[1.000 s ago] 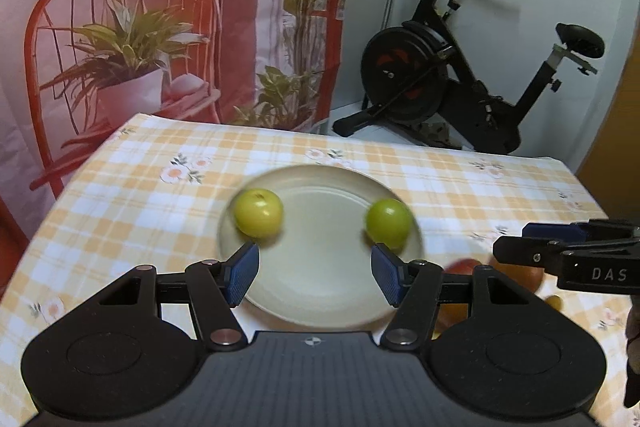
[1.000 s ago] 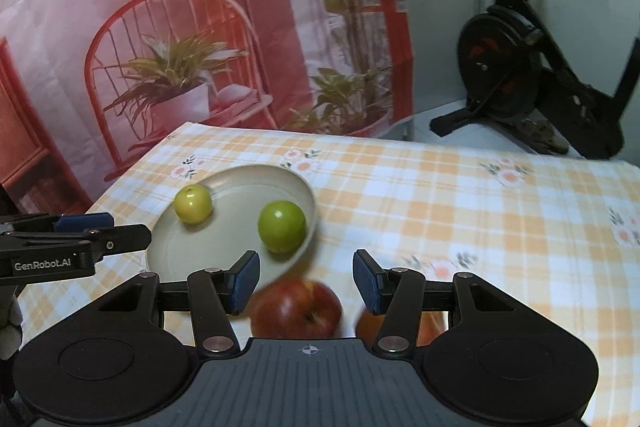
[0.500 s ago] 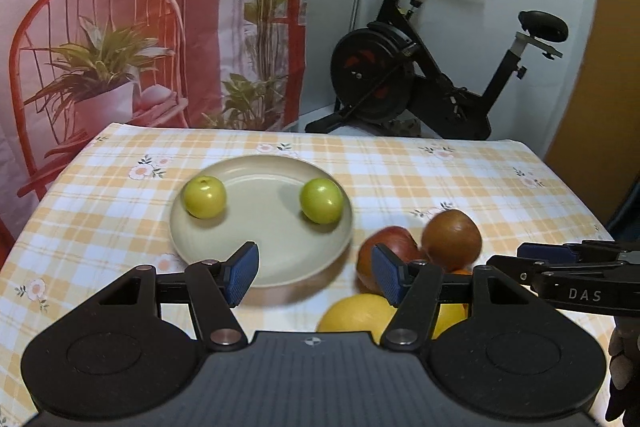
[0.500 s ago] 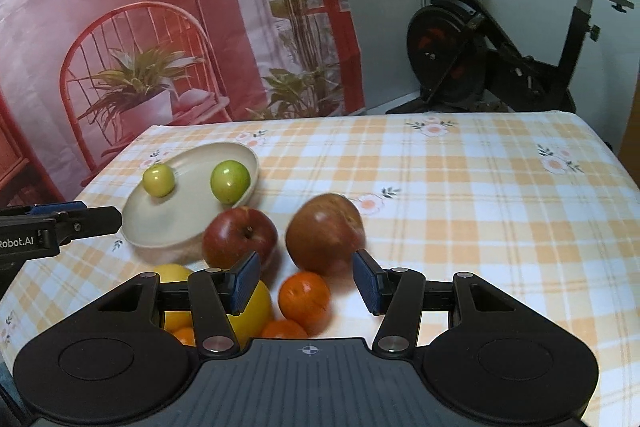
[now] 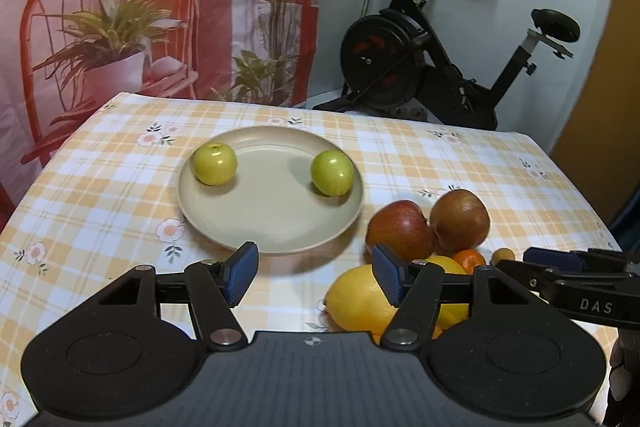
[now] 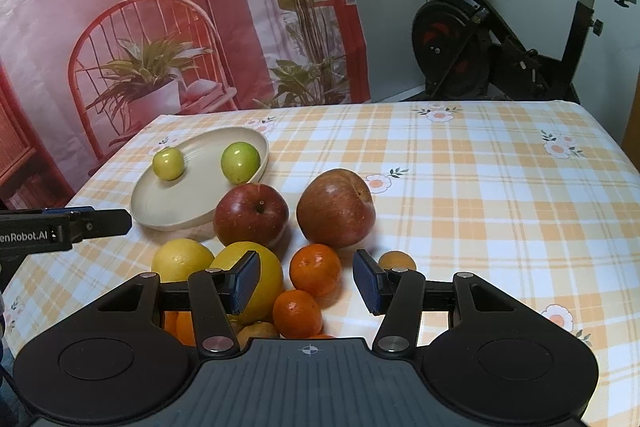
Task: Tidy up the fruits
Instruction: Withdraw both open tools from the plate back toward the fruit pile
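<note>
A beige plate (image 5: 272,215) on the checked tablecloth holds two green fruits (image 5: 215,163) (image 5: 332,173), one at its left and one at its right. To the plate's right, two red apples (image 5: 400,229) (image 5: 460,221) sit side by side. In front of them lie two lemons (image 6: 182,261) (image 6: 260,267), several oranges (image 6: 315,269) and a small brown fruit (image 6: 397,261). My left gripper (image 5: 314,277) hovers open before the plate's near rim, holding nothing. My right gripper (image 6: 306,281) is open over the oranges, its pads touching no fruit.
The table's right half (image 6: 500,187) carries only the flowered cloth. An exercise bike (image 5: 432,67) stands behind the table, beside a printed backdrop (image 5: 140,7) with a chair and plants. Each gripper shows at the edge of the other's view.
Both grippers have drawn back from the plate and the apples. The whole pile of lemons and oranges has come into view. Neither gripper's opening has changed.
</note>
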A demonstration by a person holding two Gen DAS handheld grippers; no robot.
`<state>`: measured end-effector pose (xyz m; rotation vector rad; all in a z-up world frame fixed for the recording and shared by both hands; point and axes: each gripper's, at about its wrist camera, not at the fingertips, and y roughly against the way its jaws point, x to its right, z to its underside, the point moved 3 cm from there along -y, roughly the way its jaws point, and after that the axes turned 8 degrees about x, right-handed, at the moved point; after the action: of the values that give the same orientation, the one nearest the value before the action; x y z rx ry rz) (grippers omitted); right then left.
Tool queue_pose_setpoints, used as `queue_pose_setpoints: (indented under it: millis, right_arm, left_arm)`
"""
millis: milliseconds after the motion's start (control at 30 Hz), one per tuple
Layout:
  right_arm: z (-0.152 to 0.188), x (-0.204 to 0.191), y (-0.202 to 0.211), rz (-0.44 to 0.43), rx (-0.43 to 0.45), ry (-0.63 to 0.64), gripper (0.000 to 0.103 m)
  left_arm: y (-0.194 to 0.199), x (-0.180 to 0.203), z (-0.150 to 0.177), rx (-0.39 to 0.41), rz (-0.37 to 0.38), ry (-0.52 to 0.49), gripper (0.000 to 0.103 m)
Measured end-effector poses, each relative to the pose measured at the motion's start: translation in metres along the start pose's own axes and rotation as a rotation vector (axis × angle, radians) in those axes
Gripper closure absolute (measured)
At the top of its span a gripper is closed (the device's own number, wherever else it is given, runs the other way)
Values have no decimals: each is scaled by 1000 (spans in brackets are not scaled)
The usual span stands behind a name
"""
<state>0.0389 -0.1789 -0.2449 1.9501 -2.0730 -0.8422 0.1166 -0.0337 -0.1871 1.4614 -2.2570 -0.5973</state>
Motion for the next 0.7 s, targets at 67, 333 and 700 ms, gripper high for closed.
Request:
queue_pose_setpoints:
  millis: [67,333,700]
  right_arm:
    - [0,0,0,2,-3,-1,54]
    - [2,2,0,14,-12,5,54]
    - [7,14,-1,43,-25,0,54]
  left_arm:
    - [0,-2,0,0,-2,6,37]
    - [0,-8,0,-6,1,25,38]
    - [-1,-7,2,-11,14,30,38]
